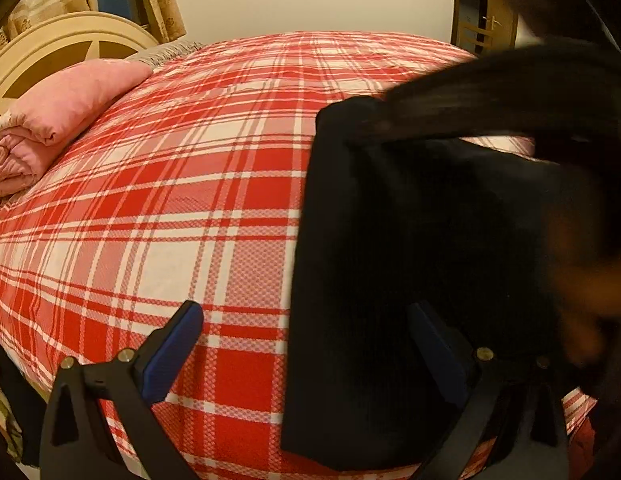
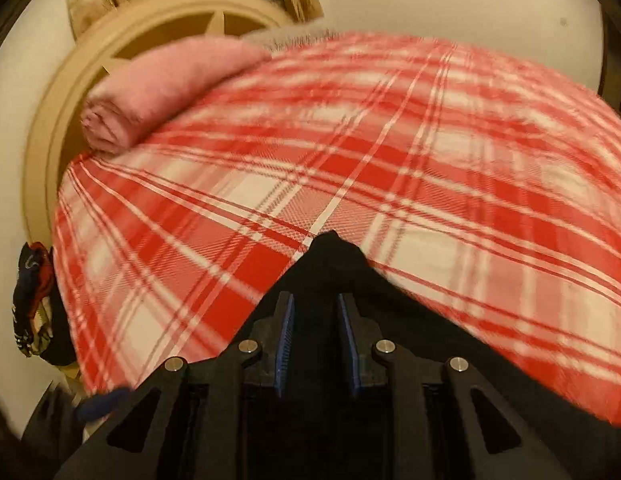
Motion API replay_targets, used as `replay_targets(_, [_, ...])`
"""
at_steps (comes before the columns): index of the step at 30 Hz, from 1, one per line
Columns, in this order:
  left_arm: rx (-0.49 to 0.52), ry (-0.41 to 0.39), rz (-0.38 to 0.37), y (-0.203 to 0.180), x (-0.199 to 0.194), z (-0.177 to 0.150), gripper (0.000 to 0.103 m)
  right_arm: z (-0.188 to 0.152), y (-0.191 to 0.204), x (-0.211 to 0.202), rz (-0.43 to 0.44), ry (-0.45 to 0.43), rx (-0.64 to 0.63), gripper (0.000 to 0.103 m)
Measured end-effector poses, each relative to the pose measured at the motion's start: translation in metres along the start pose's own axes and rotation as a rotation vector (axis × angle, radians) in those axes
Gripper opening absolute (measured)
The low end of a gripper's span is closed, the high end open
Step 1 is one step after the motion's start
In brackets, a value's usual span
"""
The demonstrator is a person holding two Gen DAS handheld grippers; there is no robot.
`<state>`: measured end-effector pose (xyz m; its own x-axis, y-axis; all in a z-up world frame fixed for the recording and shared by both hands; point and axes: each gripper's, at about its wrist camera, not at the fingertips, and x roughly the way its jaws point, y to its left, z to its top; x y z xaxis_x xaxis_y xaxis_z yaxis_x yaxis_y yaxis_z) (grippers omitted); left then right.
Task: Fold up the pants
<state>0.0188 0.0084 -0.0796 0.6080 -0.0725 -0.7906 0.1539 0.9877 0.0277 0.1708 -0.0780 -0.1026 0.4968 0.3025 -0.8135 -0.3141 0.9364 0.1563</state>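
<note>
The black pants [image 1: 390, 260] lie as a long dark panel on the right side of the red plaid bed [image 1: 170, 200]. My left gripper [image 1: 306, 336] is open; its left finger is over the bedspread and its right finger rests over the pants. A blurred dark shape, likely the other gripper, crosses the top right above the pants. In the right wrist view my right gripper [image 2: 316, 320] is shut on a fold of the black pants [image 2: 330, 256], which peaks above its fingertips and drapes down both sides over the bed [image 2: 430, 180].
A folded pink quilt [image 1: 66, 108] lies by the cream headboard [image 1: 62, 40] at the left; it also shows in the right wrist view [image 2: 158, 88]. Dark and red clothes [image 2: 30, 296] hang off the bed's left edge. A door [image 1: 486, 28] stands at the far right.
</note>
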Motion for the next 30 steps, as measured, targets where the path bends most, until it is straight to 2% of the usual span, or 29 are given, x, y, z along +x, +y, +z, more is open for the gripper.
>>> replay_targets(3, [-0.010, -0.009, 0.004, 0.001, -0.001, -0.003, 0.103, 0.011, -0.004, 0.022, 0.002, 0.008, -0.006, 0.024])
replay_targets(10, [-0.015, -0.039, 0.035, -0.002, -0.002, -0.004, 0.103, 0.021, -0.001, 0.028, -0.018, -0.010, -0.050, 0.024])
replay_targets(12, [0.000, -0.048, 0.046, -0.004, -0.003, -0.004, 0.103, 0.020, -0.003, 0.011, 0.028, -0.048, -0.033, 0.024])
replay_targets(14, [0.016, -0.035, 0.030, -0.003, -0.006, -0.003, 0.103, 0.017, -0.011, -0.023, 0.071, -0.132, 0.020, 0.024])
replay_targets(15, [0.019, -0.029, 0.019, -0.001, -0.008, -0.002, 0.103, 0.012, -0.018, -0.054, 0.091, -0.198, 0.050, 0.024])
replay_targets(16, [0.023, -0.030, 0.010, 0.001, -0.012, -0.001, 0.103, 0.006, -0.024, -0.074, 0.087, -0.228, 0.067, 0.024])
replay_targets(18, [0.035, -0.054, 0.007, 0.007, -0.021, 0.002, 0.103, -0.013, -0.038, -0.109, 0.032, -0.248, 0.084, 0.024])
replay_targets(20, [0.035, -0.081, 0.003, 0.010, -0.028, 0.009, 0.103, -0.041, -0.051, -0.137, -0.068, -0.249, 0.071, 0.024])
replay_targets(23, [0.032, -0.106, -0.010, 0.009, -0.029, 0.023, 0.103, -0.090, -0.068, -0.162, -0.266, -0.224, 0.033, 0.024])
replay_targets(25, [0.041, -0.093, -0.009, 0.003, -0.021, 0.033, 0.103, -0.125, -0.080, -0.170, -0.414, -0.177, 0.035, 0.024])
replay_targets(26, [0.049, -0.079, -0.014, 0.000, -0.018, 0.036, 0.103, -0.136, -0.088, -0.174, -0.437, -0.169, 0.065, 0.024])
replay_targets(27, [0.061, -0.063, -0.026, -0.005, -0.013, 0.039, 0.103, -0.154, -0.101, -0.182, -0.417, -0.177, 0.149, 0.025])
replay_targets(29, [0.070, -0.052, -0.028, -0.011, -0.007, 0.041, 0.103, -0.177, -0.122, -0.193, -0.308, -0.214, 0.295, 0.036])
replay_targets(30, [0.074, -0.046, -0.026, -0.015, -0.004, 0.041, 0.103, -0.187, -0.130, -0.196, -0.254, -0.233, 0.364, 0.050])
